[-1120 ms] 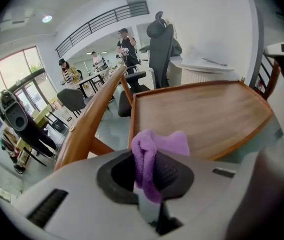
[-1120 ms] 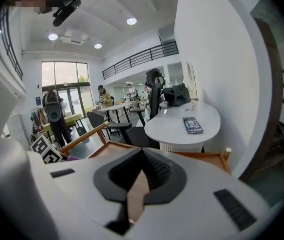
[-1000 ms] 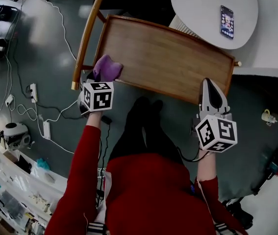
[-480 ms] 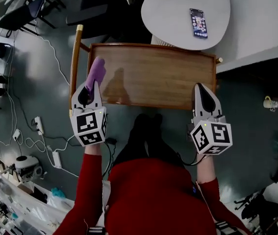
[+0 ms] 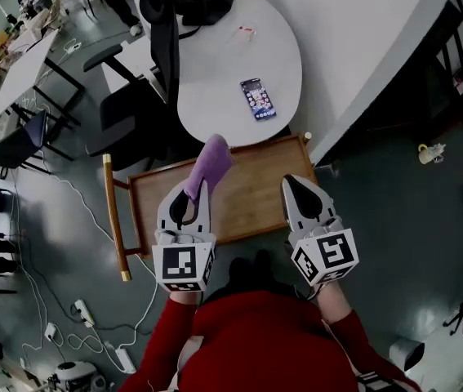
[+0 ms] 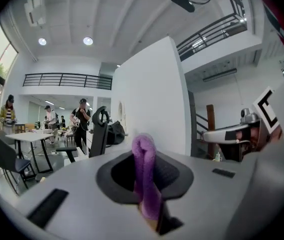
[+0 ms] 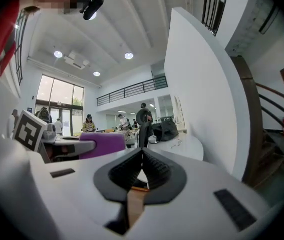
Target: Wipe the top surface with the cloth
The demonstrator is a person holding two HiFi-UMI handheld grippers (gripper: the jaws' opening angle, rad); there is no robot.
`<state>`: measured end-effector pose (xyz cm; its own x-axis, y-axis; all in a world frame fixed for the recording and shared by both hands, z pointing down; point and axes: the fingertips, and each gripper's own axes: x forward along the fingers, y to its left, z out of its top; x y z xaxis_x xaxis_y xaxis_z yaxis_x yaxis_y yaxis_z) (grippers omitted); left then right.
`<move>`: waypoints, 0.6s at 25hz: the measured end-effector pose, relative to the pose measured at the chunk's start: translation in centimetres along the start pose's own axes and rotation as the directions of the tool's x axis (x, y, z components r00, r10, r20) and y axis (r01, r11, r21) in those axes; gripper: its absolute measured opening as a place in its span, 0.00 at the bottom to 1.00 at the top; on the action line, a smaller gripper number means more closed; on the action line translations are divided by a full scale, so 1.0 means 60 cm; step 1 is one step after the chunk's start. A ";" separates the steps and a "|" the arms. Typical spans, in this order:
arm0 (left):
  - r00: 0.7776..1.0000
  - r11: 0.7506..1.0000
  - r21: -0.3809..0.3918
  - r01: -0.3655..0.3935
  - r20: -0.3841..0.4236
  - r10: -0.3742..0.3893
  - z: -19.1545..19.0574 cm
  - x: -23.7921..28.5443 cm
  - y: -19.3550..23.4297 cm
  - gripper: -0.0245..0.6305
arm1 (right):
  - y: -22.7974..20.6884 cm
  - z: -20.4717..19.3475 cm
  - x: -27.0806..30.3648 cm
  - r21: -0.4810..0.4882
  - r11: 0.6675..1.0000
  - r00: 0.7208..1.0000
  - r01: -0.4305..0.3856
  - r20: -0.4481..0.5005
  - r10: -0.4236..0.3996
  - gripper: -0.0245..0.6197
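A wooden cart top (image 5: 247, 194) with a raised rim stands below me in the head view. My left gripper (image 5: 196, 188) hangs above its left half, shut on a purple cloth (image 5: 209, 163) that sticks out past the jaws. In the left gripper view the purple cloth (image 6: 145, 176) stands pinched between the dark pads, with the gripper lifted and pointing level across the room. My right gripper (image 5: 296, 190) is over the top's right half, its jaws closed with nothing between them. The right gripper view shows the shut pads (image 7: 154, 170) and the cloth (image 7: 101, 144) off to the left.
A round white table (image 5: 223, 80) with a phone (image 5: 257, 100) stands just beyond the cart. Office chairs (image 5: 125, 121) and desks lie to the far left. Cables and a power strip (image 5: 80, 313) trail on the grey floor at left. A white wall (image 5: 378, 55) runs along the right.
Both grippers have risen off the wooden top and now point level. The cloth has left the surface with the left gripper. The head view has swung up toward the white table.
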<state>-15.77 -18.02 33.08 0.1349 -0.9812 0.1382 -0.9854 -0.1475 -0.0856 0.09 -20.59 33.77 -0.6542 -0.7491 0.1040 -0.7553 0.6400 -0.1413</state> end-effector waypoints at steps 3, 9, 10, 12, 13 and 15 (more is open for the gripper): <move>1.000 1.000 0.006 -0.001 -0.001 0.001 0.003 0.002 -0.017 0.12 | 0.003 0.010 -0.012 0.012 1.000 0.999 0.001 0.035 -0.001 0.06; 0.996 0.997 0.036 0.069 0.061 -0.071 0.026 0.001 -0.037 0.12 | 0.012 0.040 -0.011 -0.035 0.999 0.994 -0.016 0.110 0.020 0.06; 0.995 0.997 0.034 0.073 0.063 -0.075 0.026 0.000 -0.037 0.12 | 0.015 0.043 -0.009 -0.043 0.999 0.993 -0.017 0.112 0.022 0.06; 0.995 0.996 0.021 0.081 0.059 -0.082 0.023 -0.003 -0.042 0.12 | 0.017 0.044 -0.008 -0.053 0.998 0.994 -0.018 0.107 0.024 0.06; 0.995 0.996 0.012 0.083 0.056 -0.083 0.020 -0.004 -0.045 0.12 | 0.016 0.042 -0.008 -0.054 0.998 0.995 -0.020 0.101 0.025 0.06; 0.995 0.996 -0.007 0.084 0.051 -0.083 0.016 -0.006 -0.048 0.12 | 0.016 0.038 -0.009 -0.052 0.998 0.996 -0.025 0.087 0.029 0.06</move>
<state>-12.89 -17.39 32.32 0.2217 -0.9705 0.0947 -0.9713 -0.2284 -0.0665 -0.21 -19.94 31.33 -0.6701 -0.7422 0.0135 -0.7399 0.6663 -0.0926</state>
